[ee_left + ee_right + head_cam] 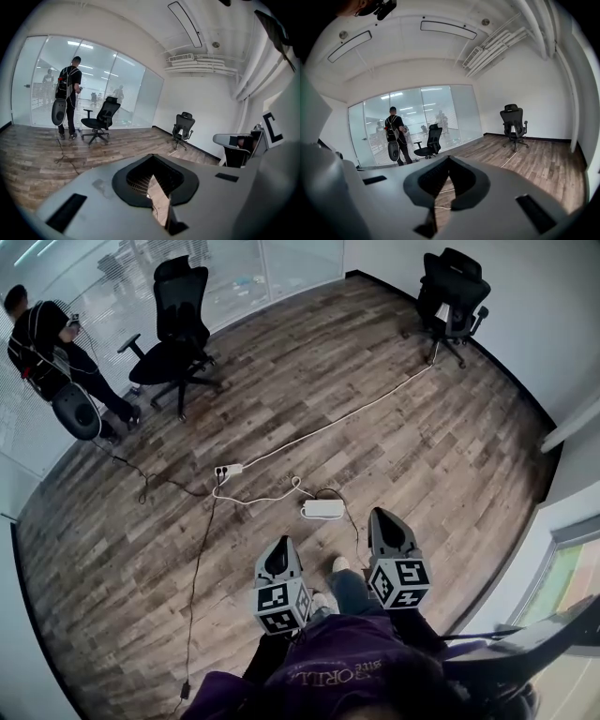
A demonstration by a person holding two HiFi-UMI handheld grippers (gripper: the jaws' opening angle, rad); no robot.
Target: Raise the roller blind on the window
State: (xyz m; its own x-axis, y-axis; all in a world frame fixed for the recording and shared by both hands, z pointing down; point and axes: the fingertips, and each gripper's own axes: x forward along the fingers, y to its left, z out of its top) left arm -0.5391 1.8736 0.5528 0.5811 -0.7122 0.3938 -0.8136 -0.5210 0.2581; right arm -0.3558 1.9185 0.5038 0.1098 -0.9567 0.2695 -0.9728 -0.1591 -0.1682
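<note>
Low in the head view, over the wooden floor, I hold both grippers side by side in front of my body. My left gripper is shut with nothing in it, and its tips meet in the left gripper view. To its right and a little further forward is my right gripper, also shut and empty. Both point into the room. A strip of window shows at the right edge of the head view, away from both grippers. I cannot make out the roller blind or its cord.
A white power strip, a white box and long cables lie on the floor just ahead. Two black office chairs stand further off. A person stands by the glass wall. A dark chair or desk edge is at my right.
</note>
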